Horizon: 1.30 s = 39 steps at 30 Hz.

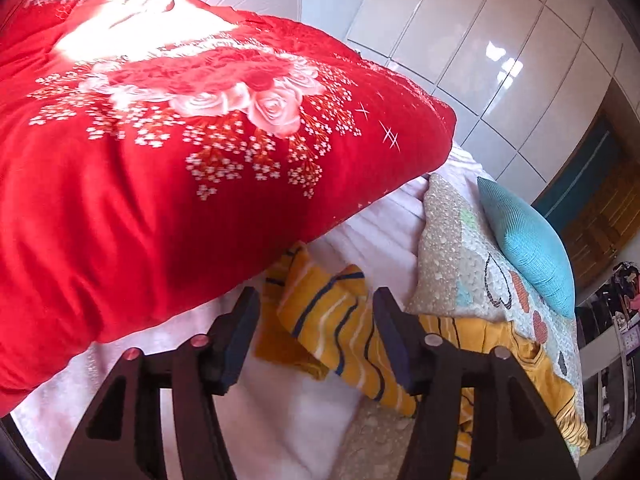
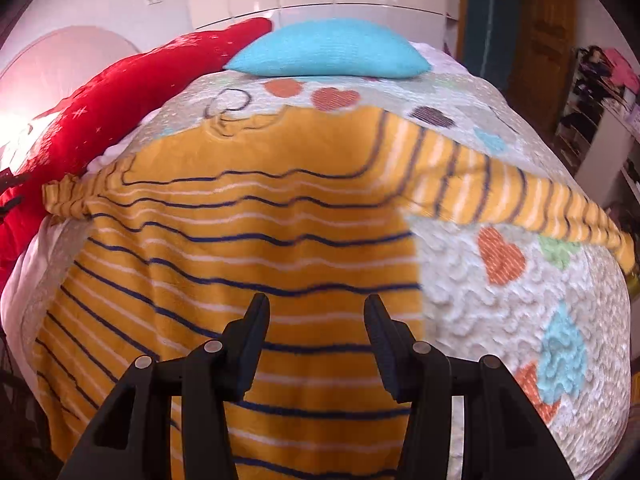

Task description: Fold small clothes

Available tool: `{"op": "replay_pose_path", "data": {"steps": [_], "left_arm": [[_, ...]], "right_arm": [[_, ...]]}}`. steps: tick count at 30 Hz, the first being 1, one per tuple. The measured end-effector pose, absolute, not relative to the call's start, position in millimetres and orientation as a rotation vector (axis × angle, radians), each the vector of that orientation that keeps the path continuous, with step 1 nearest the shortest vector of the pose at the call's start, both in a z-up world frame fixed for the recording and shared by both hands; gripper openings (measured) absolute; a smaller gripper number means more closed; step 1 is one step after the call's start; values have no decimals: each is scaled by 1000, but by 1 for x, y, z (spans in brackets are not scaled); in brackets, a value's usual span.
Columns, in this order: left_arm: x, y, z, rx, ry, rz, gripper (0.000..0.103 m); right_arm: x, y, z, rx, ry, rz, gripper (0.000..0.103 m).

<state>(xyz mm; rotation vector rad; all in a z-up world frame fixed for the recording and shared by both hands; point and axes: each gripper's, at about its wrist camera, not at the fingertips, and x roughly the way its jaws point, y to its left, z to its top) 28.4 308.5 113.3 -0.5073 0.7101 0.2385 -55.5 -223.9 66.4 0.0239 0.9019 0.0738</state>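
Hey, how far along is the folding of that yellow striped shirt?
Done: the yellow striped shirt lies spread on the heart-patterned blanket, sleeves out. In hand: nothing; the right claw and left claw are open. Left: every fold, plus a second striped piece.

Left tool [image 1: 316, 300] black, silver screws, right tool [image 2: 316, 306] alike

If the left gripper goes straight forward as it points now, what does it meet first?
Most likely the crumpled yellow striped garment on the white sheet, which lies between the open fingers of the left gripper. Depth is unclear; the red floral quilt sits off to the left.
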Motion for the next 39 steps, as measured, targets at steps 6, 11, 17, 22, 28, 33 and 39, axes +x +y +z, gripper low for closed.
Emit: {"op": "replay_pose_path", "data": {"steps": [6,11,17,22,28,33,39], "left_arm": [[-65,307,120,-430,638,280,77],[-134,307,109,-390,625,279,82],[-186,323,76,-383,693,327,84],[-210,345,55,-417,730,370,84],[-218,348,62,-421,705,383,84],[-216,333,77,-443,671,316,84],[-202,302,94,-464,653,201,84]], "right_arm": [[-8,-60,83,-259,878,368,54],[17,108,79,-508,788,605,61],[41,264,54,-746,657,650,64],[68,322,18,-906,626,448,62],[85,297,50,-699,743,465,14],[91,181,137,-258,759,488,11],[86,-39,167,63,745,251,9]]}}
